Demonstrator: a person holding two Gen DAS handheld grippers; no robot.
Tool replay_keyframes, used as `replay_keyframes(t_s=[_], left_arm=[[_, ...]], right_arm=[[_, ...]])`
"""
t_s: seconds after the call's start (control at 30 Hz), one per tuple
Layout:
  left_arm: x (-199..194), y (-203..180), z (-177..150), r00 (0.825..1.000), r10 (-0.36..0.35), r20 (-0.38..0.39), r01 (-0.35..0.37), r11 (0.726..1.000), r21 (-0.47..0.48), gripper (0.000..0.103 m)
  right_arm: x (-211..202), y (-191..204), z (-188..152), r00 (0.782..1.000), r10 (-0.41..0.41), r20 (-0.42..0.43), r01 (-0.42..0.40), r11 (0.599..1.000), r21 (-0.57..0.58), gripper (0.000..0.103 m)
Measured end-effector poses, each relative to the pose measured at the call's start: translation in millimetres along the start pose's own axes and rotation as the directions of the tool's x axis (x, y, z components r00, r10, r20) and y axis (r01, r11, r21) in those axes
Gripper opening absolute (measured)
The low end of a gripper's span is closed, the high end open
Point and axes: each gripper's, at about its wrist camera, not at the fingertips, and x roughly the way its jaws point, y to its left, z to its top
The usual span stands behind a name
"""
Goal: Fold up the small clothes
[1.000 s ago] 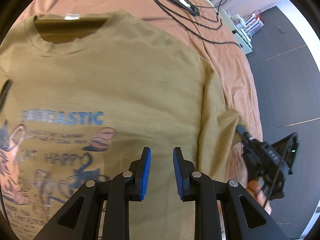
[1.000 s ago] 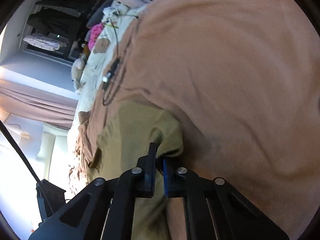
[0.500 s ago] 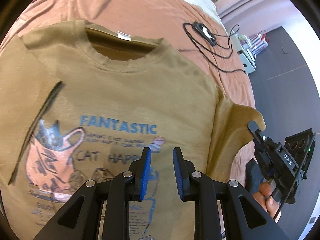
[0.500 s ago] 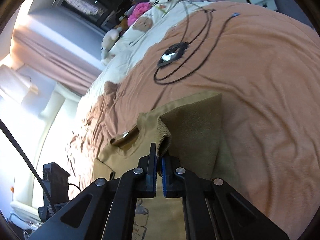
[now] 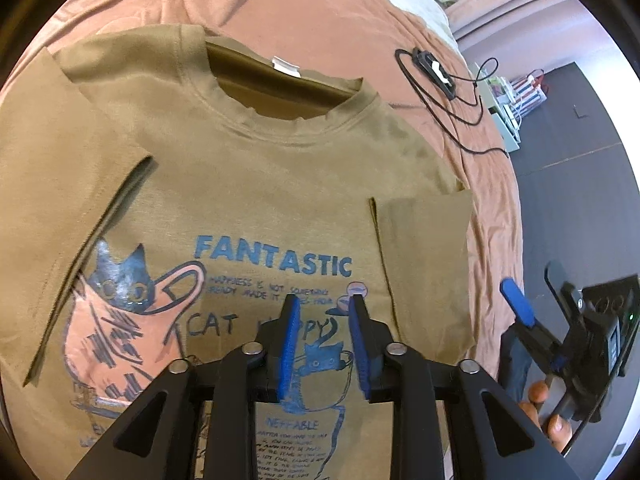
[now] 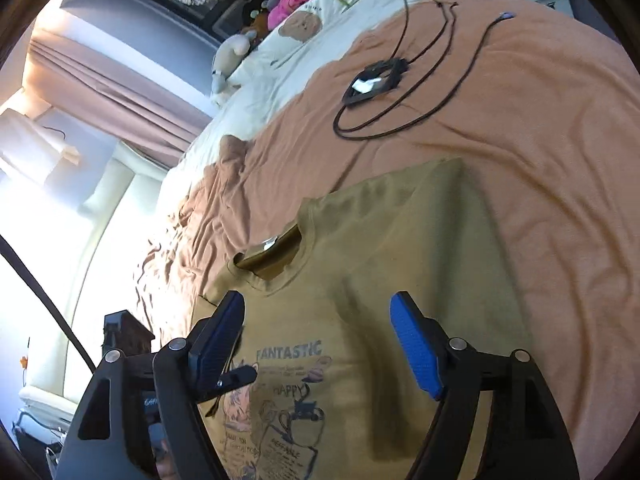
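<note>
On rumpled terracotta bedspread, olive tee

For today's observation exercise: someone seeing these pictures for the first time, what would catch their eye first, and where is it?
First, the olive T-shirt spread flat on the rust-coloured bedspread, its blue "FANTASTIC" cat print mid-chest and both sleeves folded inward. Next, the blue-padded left tool hovering over the print, with nothing between its pads. Beyond the collar lies a black device with looped cable.

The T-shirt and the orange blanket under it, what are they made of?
T-shirt: probably soft cotton knit, matte olive, with a ribbed collar and printed cat picture. Blanket: looks like fuzzy fleece or brushed fabric, matte, lying in soft wrinkles.
</note>
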Motion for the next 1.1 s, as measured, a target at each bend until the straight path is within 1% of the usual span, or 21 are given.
replay_keyframes(t_s=[0.03, 0.13, 0.2, 0.27, 0.4, 0.47, 0.5, 0.57, 0.63, 0.7, 0.77, 0.9, 0.97, 1.03, 1.1], left_arm=[[1, -3, 0, 1.000, 0.005, 0.004, -0.005, 1.000, 0.008, 0.034], [6, -12, 0, 1.000, 0.011, 0.009, -0.012, 0.999, 0.033, 0.035], [11, -19, 1, 1.000, 0.015, 0.007, -0.015, 0.999, 0.052, 0.037], [17, -27, 3, 0.999, 0.036, 0.011, -0.037, 0.996, 0.076, 0.037], [26, -39, 11, 0.997, 0.074, 0.029, -0.077, 0.989, 0.127, 0.037], [31, -42, 16, 0.996, 0.083, 0.032, -0.087, 0.987, 0.135, 0.037], [35, -44, 19, 0.995, 0.094, 0.032, -0.097, 0.985, 0.143, 0.038], [41, -48, 27, 0.993, 0.109, 0.040, -0.114, 0.980, 0.160, 0.038], [47, -52, 34, 0.992, 0.113, 0.051, -0.121, 0.977, 0.176, 0.038], [54, -56, 41, 0.991, 0.116, 0.060, -0.126, 0.973, 0.195, 0.038], [61, -58, 45, 0.989, 0.134, 0.064, -0.144, 0.967, 0.210, 0.038], [72, -62, 51, 0.988, 0.138, 0.072, -0.151, 0.960, 0.237, 0.038], [77, -66, 52, 0.986, 0.147, 0.083, -0.163, 0.953, 0.256, 0.038], [82, -69, 54, 0.985, 0.151, 0.081, -0.168, 0.949, 0.266, 0.038], [87, -70, 55, 0.985, 0.153, 0.080, -0.169, 0.948, 0.271, 0.037]], right_arm=[[-4, -6, -1, 1.000, 0.002, 0.000, -0.002, 1.000, 0.014, 0.074], [-22, -25, -7, 0.999, -0.033, 0.028, 0.032, 0.999, 0.042, 0.074], [-31, -37, -15, 0.998, -0.053, 0.029, 0.051, 0.997, 0.063, 0.074], [-40, -47, -25, 0.997, -0.072, 0.032, 0.069, 0.995, 0.077, 0.074], [-52, -59, -43, 0.989, -0.142, 0.049, 0.138, 0.988, 0.068, 0.073], [-55, -63, -49, 0.989, -0.140, 0.051, 0.136, 0.987, 0.085, 0.066], [-54, -69, -52, 0.989, -0.136, 0.053, 0.130, 0.987, 0.098, 0.064], [-58, -76, -56, 0.988, -0.148, 0.052, 0.141, 0.983, 0.115, 0.056], [-59, -80, -56, 0.985, -0.168, 0.033, 0.163, 0.979, 0.127, 0.055], [-60, -81, -52, 0.984, -0.173, 0.040, 0.166, 0.977, 0.133, 0.055], [-60, -79, -50, 0.986, -0.163, 0.034, 0.157, 0.978, 0.137, 0.055], [-56, -76, -50, 0.988, -0.153, 0.019, 0.149, 0.980, 0.135, 0.055], [-52, -79, -49, 0.989, -0.147, 0.004, 0.145, 0.980, 0.139, 0.050], [-50, -82, -49, 0.991, -0.136, -0.016, 0.137, 0.981, 0.138, 0.050], [-49, -83, -49, 0.988, -0.149, -0.030, 0.152, 0.980, 0.128, 0.050]])
